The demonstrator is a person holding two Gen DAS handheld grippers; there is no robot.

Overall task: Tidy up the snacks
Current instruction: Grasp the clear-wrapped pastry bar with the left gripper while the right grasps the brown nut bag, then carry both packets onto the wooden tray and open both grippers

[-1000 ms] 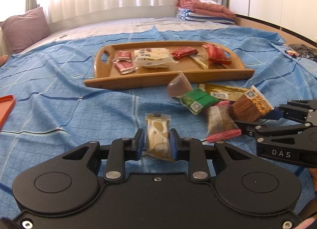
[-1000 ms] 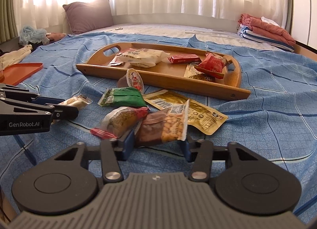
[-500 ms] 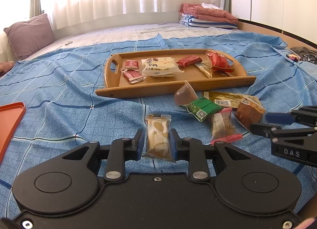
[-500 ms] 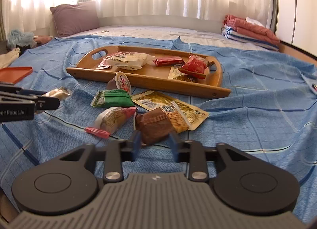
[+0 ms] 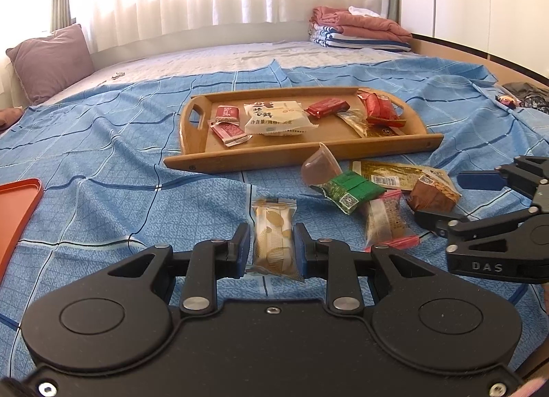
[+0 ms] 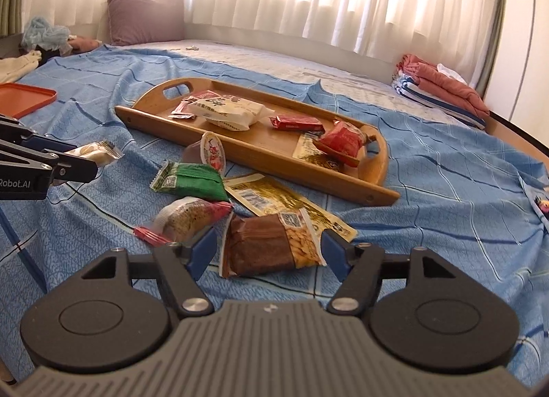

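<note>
My left gripper (image 5: pixel 271 246) is shut on a clear-wrapped beige pastry (image 5: pixel 274 235), held just above the blue sheet; the pastry also shows in the right wrist view (image 6: pixel 94 153). My right gripper (image 6: pixel 267 253) is open, its fingers either side of a brown peanut packet (image 6: pixel 271 246) lying on the sheet. A wooden tray (image 5: pixel 298 153) behind holds several snacks, among them a white bag (image 5: pixel 274 117) and red packets (image 5: pixel 379 108). Loose snacks lie in front of it: a jelly cup (image 5: pixel 319 167), a green packet (image 5: pixel 353 189), a red-ended bar (image 5: pixel 384 218) and a flat yellow pouch (image 5: pixel 391 174).
An orange tray (image 5: pixel 17 205) lies at the left edge. A purple pillow (image 5: pixel 51 60) and folded blankets (image 5: pixel 360 30) sit at the far side of the bed. A wooden bed rail (image 5: pixel 480 57) runs along the right.
The right gripper has opened wide around the peanut packet after being nearly closed on it. The left gripper still holds the pastry and has drawn back a little from the tray.
</note>
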